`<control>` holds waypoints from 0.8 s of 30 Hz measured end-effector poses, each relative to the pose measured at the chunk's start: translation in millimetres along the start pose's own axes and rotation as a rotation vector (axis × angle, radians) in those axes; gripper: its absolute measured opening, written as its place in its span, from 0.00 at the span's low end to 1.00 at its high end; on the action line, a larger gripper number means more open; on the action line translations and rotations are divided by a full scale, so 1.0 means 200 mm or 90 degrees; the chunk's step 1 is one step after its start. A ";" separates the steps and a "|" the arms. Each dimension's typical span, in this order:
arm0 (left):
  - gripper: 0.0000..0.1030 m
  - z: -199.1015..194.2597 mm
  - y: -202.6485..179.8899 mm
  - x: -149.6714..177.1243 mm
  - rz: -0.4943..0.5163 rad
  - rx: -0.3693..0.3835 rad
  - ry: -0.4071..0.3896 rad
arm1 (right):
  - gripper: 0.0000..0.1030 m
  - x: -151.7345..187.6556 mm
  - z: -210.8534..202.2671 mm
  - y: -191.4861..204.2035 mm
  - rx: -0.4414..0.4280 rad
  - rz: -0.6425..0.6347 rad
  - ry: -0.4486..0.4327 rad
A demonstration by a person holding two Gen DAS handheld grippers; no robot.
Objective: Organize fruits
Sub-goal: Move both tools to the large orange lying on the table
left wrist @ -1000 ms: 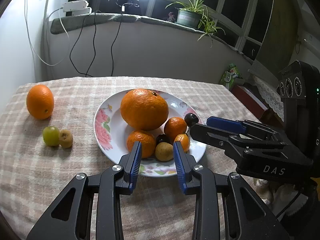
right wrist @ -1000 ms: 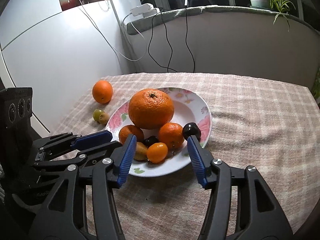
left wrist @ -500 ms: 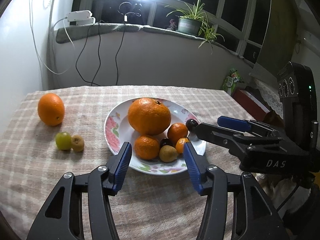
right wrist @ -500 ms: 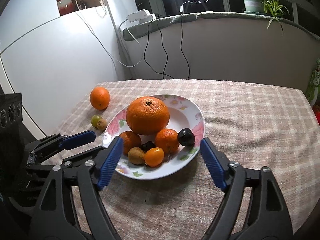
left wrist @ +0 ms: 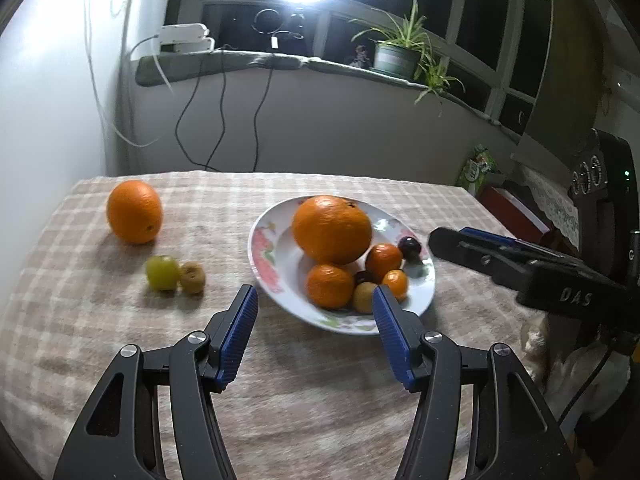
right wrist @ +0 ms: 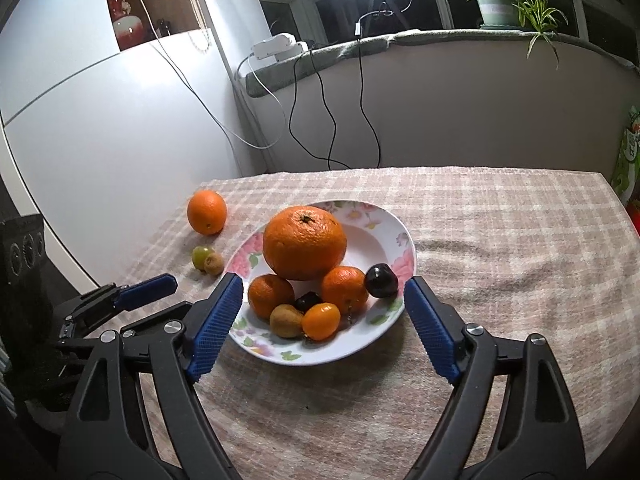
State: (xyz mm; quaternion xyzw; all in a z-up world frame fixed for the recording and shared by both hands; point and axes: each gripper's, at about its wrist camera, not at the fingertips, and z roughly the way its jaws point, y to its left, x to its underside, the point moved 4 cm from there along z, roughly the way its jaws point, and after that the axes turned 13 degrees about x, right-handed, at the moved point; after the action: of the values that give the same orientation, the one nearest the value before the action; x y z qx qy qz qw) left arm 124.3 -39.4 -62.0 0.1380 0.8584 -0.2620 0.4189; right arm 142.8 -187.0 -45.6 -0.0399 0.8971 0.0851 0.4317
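Blue-padded left gripper (left wrist: 314,300) jaws now wider, gaping; right gripper (right wrist: 322,290) likewise, seemingly backed from plate (right wrist: 384,236).

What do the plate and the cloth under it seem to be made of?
The plate looks like glazed ceramic or porcelain, though melamine is possible: a glossy white surface with printed pink flowers. The tablecloth looks like woven fabric, matte and slightly fuzzy, with a beige checked pattern and soft wrinkles.

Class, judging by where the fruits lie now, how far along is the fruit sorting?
Done: seven fruits sit on the plate, led by the big orange. In hand: nothing; left gripper and right gripper are open. Left: orange, green fruit and brown fruit on the tablecloth.
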 end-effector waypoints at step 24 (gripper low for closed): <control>0.73 -0.25 0.59 -0.06 -0.174 -0.031 -0.049 | 1.00 -0.31 0.13 0.34 -0.080 -0.035 0.078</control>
State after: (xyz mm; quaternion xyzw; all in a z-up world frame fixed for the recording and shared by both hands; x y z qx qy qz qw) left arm 153.1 86.7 -65.8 -0.0003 0.8587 -0.3004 0.4152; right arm 192.5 -114.9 -5.4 -0.0966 0.9132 0.1271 0.3750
